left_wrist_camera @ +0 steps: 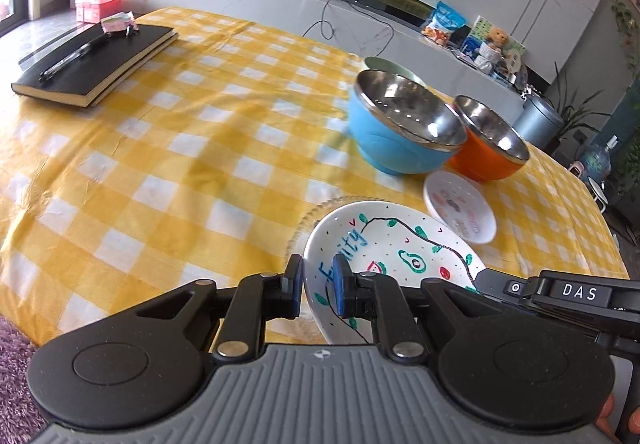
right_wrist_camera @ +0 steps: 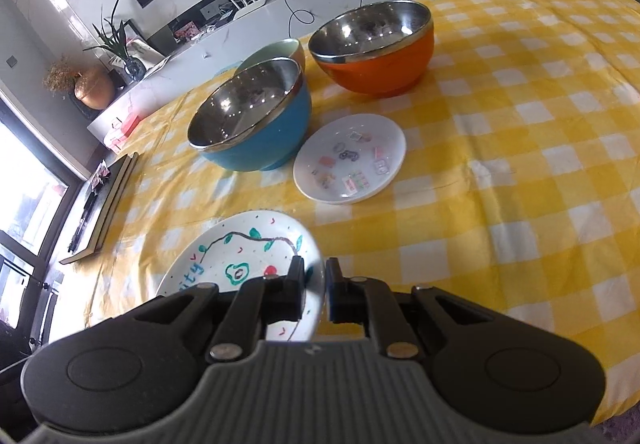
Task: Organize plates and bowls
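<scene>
You pinch the white round fruit-painted plate (left_wrist_camera: 400,244) from both sides, left gripper (left_wrist_camera: 316,286) and right gripper (right_wrist_camera: 315,286) clamped on its rim, at the yellow-checked tablecloth's (left_wrist_camera: 160,148) near edge.

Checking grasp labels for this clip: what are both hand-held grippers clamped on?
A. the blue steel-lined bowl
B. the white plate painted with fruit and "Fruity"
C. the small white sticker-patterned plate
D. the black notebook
B: the left hand-held gripper and right hand-held gripper each pinch the rim of the white plate painted with fruit and "Fruity".
</scene>
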Action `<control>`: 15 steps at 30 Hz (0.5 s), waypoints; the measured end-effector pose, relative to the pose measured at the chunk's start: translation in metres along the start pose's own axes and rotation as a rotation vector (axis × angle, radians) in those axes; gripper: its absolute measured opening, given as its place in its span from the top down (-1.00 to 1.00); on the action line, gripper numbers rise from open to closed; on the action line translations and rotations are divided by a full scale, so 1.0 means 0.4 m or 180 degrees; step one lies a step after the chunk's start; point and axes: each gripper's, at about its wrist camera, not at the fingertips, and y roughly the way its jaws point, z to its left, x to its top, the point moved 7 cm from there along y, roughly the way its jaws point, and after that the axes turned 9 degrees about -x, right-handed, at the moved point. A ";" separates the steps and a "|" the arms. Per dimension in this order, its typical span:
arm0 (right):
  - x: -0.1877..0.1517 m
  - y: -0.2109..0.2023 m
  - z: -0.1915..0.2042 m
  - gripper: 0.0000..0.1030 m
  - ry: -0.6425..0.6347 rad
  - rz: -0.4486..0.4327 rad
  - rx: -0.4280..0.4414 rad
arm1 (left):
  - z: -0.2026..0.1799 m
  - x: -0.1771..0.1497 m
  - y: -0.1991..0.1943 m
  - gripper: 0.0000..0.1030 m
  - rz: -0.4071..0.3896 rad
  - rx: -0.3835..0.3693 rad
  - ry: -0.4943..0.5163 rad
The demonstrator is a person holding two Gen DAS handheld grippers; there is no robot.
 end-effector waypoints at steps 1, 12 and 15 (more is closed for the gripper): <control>0.000 0.007 0.004 0.83 -0.0019 0.0010 -0.0008 | 0.005 -0.001 0.002 0.67 0.0004 0.0008 -0.0014; 0.001 0.034 0.030 0.82 -0.0204 -0.0039 -0.0122 | 0.016 -0.003 0.013 0.67 -0.0026 0.0076 0.0047; 0.000 0.037 0.038 0.81 -0.0310 -0.0106 -0.0179 | 0.012 -0.002 0.016 0.67 -0.0039 0.0101 0.0103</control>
